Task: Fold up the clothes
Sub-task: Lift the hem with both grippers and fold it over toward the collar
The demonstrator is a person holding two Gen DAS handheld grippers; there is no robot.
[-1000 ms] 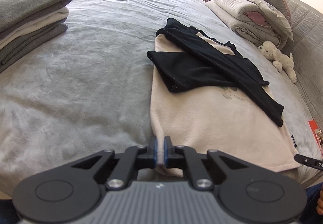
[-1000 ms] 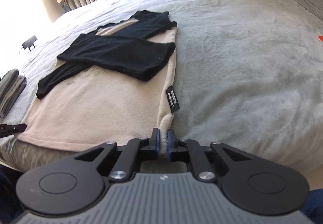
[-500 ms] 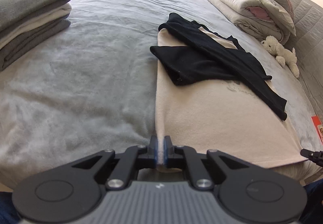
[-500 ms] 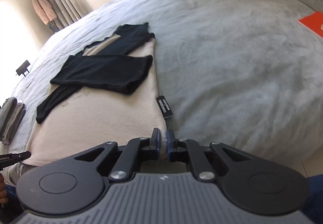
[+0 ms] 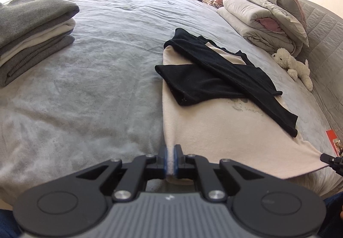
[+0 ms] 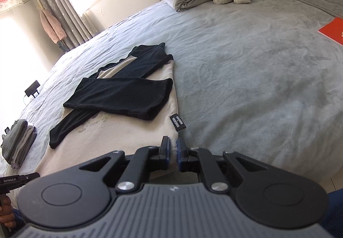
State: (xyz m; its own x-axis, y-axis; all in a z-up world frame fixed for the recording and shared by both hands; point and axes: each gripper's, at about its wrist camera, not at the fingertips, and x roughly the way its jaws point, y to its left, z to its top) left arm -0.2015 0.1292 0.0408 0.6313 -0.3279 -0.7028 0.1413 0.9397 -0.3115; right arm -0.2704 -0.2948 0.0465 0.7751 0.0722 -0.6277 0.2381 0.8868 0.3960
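Both views are shifting slightly since a second ago, the sweater hem now pulling taut and straighter. Grey bed [image 5: 90, 92] is carrying the cream sweater [image 5: 214, 130], long axis running away from the hem toward the far collar, black sleeves [image 6: 120, 94] crossing flat over its chest. Left gripper [image 5: 169, 159] and right gripper [image 6: 173, 153] are pinching opposite hem corners, jaws nearly closed.

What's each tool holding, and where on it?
Both grip the cream sweatshirt at its near hem: left tool on the left corner, right tool on the right corner.
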